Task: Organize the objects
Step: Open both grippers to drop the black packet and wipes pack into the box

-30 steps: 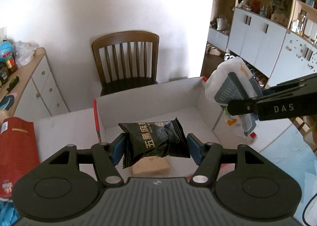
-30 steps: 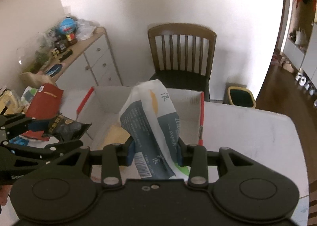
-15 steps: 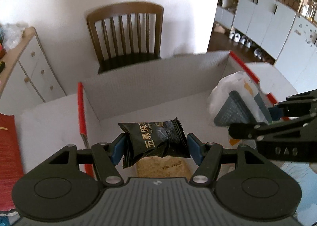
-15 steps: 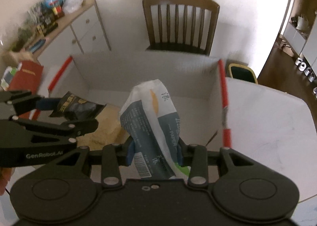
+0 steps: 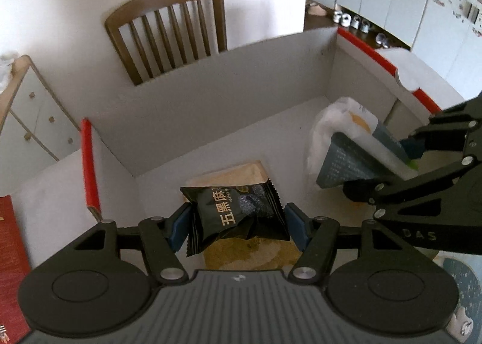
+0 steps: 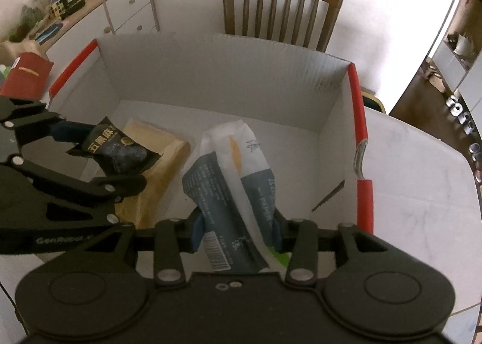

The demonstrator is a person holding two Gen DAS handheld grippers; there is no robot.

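Observation:
An open white cardboard box (image 5: 211,88) (image 6: 226,73) with red-edged flaps stands on the table. My left gripper (image 5: 238,228) (image 6: 105,157) is shut on a black snack packet (image 5: 241,217) (image 6: 117,151) and holds it low inside the box, over a tan packet (image 5: 232,172) (image 6: 159,145) lying on the box floor. My right gripper (image 6: 238,229) (image 5: 388,169) holds a blue-and-white tissue pack (image 6: 235,169) (image 5: 346,151), tilted, in the box's right half. Its jaws are opening, while the pads still touch the pack.
A brown wooden chair (image 5: 168,27) (image 6: 280,3) stands behind the box. A red bag (image 6: 27,79) (image 5: 9,238) lies left of the box. A cluttered white sideboard (image 6: 120,6) is at the far left. White tabletop (image 6: 421,193) extends to the right.
Both grippers have sunk from above the rim down into the box with their loads. The tissue pack now reaches close to the box floor. The right jaws stand slightly wider.

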